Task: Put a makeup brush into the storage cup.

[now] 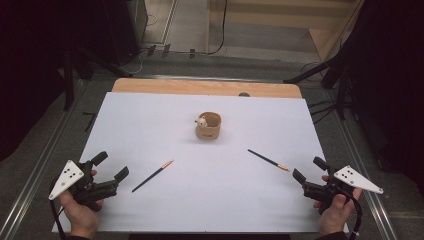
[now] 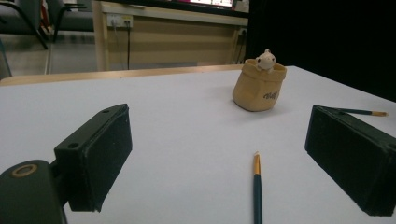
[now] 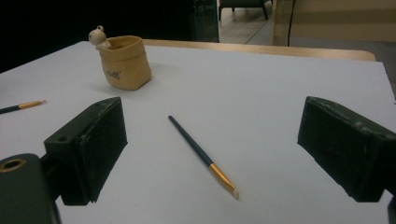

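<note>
Left claw [image 1: 111, 166] wide open, holding nothing, right claw [image 1: 310, 169] too, two thin brushes [image 1: 152, 176] [image 1: 268, 160] flat on smooth white bench [image 1: 150, 125], soft tan pouch [image 1: 208, 126] upright between them

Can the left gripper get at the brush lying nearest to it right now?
Probably yes: the left gripper is open, and the near brush lies flat on the white sheet just ahead, with nothing between them.
</note>
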`<act>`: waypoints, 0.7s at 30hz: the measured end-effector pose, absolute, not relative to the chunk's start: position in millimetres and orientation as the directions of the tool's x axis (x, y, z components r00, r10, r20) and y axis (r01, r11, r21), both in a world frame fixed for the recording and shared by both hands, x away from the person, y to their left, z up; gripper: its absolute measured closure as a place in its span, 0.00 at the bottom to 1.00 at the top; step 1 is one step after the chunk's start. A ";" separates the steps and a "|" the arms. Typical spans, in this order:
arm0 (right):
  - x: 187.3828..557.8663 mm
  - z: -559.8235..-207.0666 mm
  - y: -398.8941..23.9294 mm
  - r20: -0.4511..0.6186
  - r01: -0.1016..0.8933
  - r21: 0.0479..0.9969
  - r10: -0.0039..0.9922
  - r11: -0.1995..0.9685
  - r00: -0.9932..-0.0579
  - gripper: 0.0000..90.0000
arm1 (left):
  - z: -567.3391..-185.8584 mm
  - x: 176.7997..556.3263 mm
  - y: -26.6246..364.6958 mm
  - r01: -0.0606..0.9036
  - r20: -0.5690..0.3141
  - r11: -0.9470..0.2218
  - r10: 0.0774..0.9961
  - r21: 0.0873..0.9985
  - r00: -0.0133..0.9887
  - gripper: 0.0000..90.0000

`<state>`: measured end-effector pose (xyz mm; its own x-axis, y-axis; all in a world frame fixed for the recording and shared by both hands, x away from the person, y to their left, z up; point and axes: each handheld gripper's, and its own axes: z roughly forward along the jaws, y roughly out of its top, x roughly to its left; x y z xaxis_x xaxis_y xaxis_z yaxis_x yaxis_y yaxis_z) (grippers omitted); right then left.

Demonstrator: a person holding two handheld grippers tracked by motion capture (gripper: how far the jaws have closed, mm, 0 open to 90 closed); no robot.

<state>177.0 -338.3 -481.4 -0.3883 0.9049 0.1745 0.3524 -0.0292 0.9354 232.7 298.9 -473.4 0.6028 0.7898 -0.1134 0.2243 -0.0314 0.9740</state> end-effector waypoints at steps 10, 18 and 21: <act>180.0 -476.5 -334.0 0.184 0.347 0.937 0.906 -0.044 -0.381 0.10 | -473.1 233.4 293.8 0.224 -0.104 -0.046 0.783 0.974 0.613 0.09; 189.6 -468.0 -320.1 0.170 0.346 0.938 0.902 -0.025 -0.396 0.12 | -474.3 231.5 293.8 0.226 -0.098 -0.057 0.779 0.972 0.619 0.09; 193.4 -465.7 -314.9 0.153 0.346 0.938 0.902 -0.005 -0.404 0.13 | -473.3 229.5 296.0 0.228 -0.110 -0.041 0.786 0.973 0.609 0.09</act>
<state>193.4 -314.9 -465.7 -0.4036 0.9020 0.1532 0.3456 -0.0048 0.9384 229.5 296.0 -473.3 0.6090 0.7855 -0.1100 0.2282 -0.0407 0.9728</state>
